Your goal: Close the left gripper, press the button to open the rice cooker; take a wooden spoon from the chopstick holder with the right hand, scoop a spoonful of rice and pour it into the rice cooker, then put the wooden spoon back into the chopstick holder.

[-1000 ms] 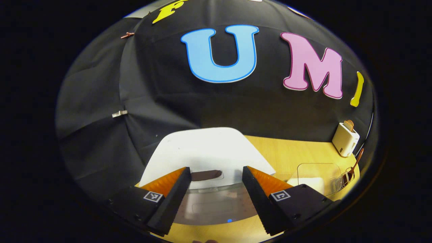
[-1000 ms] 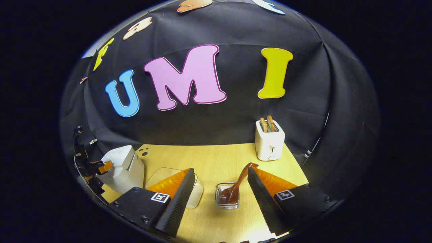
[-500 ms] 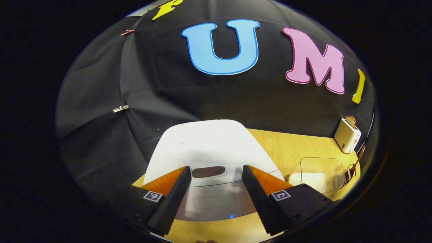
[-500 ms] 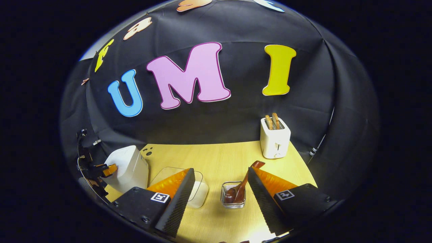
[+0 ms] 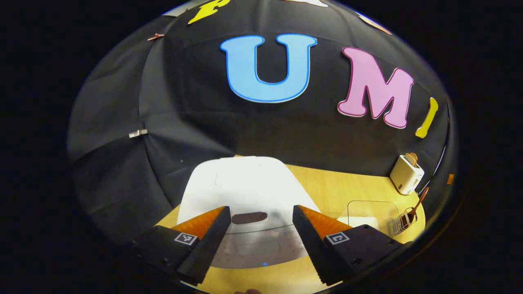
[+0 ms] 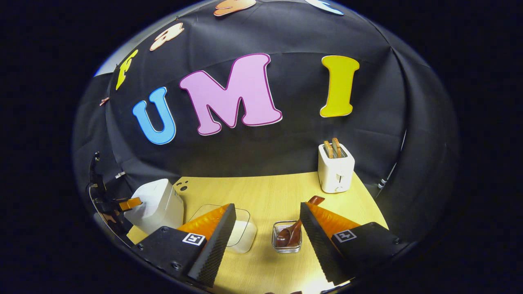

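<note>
The white rice cooker (image 5: 245, 188) stands lid down right in front of my left gripper (image 5: 260, 209), which is open. Its dark lid button (image 5: 249, 217) lies between the spread fingers, apart from both. In the right gripper view the cooker (image 6: 157, 204) is at the far left with the left gripper (image 6: 122, 204) at its front. My right gripper (image 6: 267, 206) is open and holds nothing. A small glass chopstick holder (image 6: 287, 241) sits between its fingers, nearer the right one. A brown wooden spoon (image 6: 300, 222) leans in it. A clear tub of rice (image 6: 243, 234) stands beside the holder.
A white toaster (image 6: 336, 167) with two slices in it stands at the back right of the wooden table (image 6: 261, 192). The left gripper view has that toaster (image 5: 404, 174), the rice tub (image 5: 374, 212) and the holder (image 5: 402, 220) at its right edge. Black cloth walls close the table's back and sides.
The left gripper has tilted up slightly, so the cooker sits lower in its view. The right gripper has swung a little left. Both stay open.
</note>
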{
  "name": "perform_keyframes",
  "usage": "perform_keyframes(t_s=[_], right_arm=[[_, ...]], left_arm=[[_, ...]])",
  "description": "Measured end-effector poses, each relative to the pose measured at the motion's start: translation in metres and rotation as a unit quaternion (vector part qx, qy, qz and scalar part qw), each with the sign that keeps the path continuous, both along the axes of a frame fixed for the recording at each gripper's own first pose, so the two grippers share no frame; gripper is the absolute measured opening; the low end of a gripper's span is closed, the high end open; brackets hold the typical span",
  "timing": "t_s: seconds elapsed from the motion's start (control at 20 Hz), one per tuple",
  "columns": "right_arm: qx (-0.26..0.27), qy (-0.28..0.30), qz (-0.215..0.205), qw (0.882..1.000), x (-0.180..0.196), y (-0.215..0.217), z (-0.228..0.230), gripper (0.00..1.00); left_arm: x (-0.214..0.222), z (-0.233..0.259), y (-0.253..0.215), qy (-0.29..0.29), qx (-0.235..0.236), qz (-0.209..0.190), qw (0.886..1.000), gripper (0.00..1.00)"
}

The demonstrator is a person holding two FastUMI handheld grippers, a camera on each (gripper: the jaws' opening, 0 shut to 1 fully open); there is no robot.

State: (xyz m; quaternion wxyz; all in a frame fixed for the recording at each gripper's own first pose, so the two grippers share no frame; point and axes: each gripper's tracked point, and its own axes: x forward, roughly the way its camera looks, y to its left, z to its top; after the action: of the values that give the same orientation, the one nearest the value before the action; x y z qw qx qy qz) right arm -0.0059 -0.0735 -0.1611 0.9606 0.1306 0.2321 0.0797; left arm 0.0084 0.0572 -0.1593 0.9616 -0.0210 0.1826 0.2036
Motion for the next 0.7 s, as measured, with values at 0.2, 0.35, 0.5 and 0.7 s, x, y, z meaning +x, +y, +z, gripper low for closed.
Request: perform_keyframes(t_s=[0.2,0.35,0.5,0.7], right_arm=[[-0.005,-0.005,0.01,1.0,-0.002,0.014,0.008,0.98],[-0.006,-0.017,0.015,1.0,0.0,0.029,0.02,0.98],[-0.013,-0.029,0.017,0.999,0.0,0.046,0.033,0.98],[-0.025,-0.043,0.015,0.999,-0.003,0.067,0.047,0.98]], left_arm=[[0.006,0.05,-0.024,-0.043,0.018,-0.05,0.998,0.97],[0.008,0.085,-0.036,-0.065,0.033,-0.083,0.994,0.97],[0.014,0.117,-0.055,-0.098,0.026,-0.122,0.987,0.98],[0.013,0.148,-0.07,-0.135,0.013,-0.174,0.975,0.98]])
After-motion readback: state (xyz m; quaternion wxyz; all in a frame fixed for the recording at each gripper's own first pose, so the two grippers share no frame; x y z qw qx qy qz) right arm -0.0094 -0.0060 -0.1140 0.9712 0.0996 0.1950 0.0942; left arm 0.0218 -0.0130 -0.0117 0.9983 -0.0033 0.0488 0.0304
